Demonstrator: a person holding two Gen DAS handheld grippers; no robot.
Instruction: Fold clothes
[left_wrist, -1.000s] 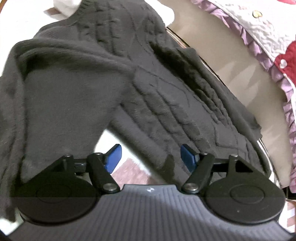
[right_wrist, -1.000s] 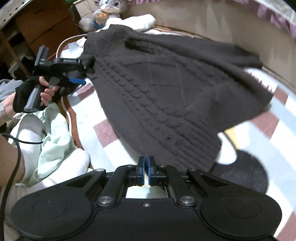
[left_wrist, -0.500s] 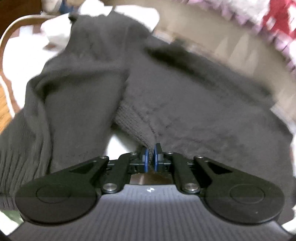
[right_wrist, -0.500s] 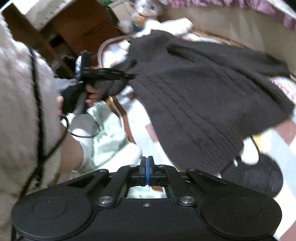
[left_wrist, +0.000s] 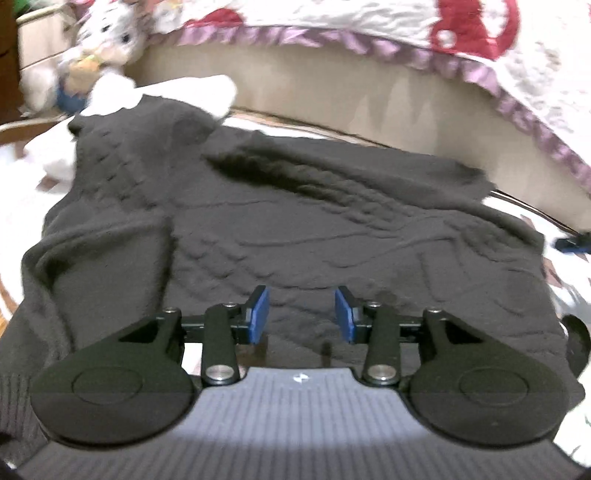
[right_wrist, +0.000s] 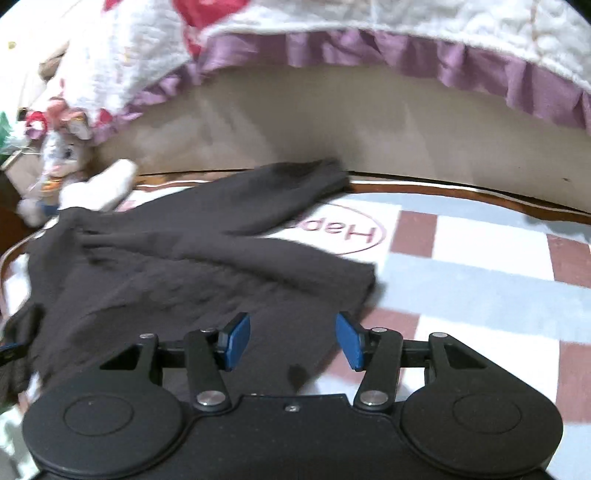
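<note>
The sweater (left_wrist: 295, 229) runs out of view at lower left in both views, and its edges are blurred. It lies flat on the checked mat (right_wrist: 480, 266) (cable-knit side up). Left gripper (left_wrist: 301, 314) and right gripper (right_wrist: 293, 341) both stand spread and empty just over its near hem.

The dark sweater (left_wrist: 295, 229) is a matt cable-knit wool-like cloth, ribbed at the sleeve, lying on a soft checked rug (right_wrist: 480, 266), beneath a quilted white bedspread (right_wrist: 406, 14) with a purple ruffle, while both grippers' bodies look like matt black plastic.
</note>
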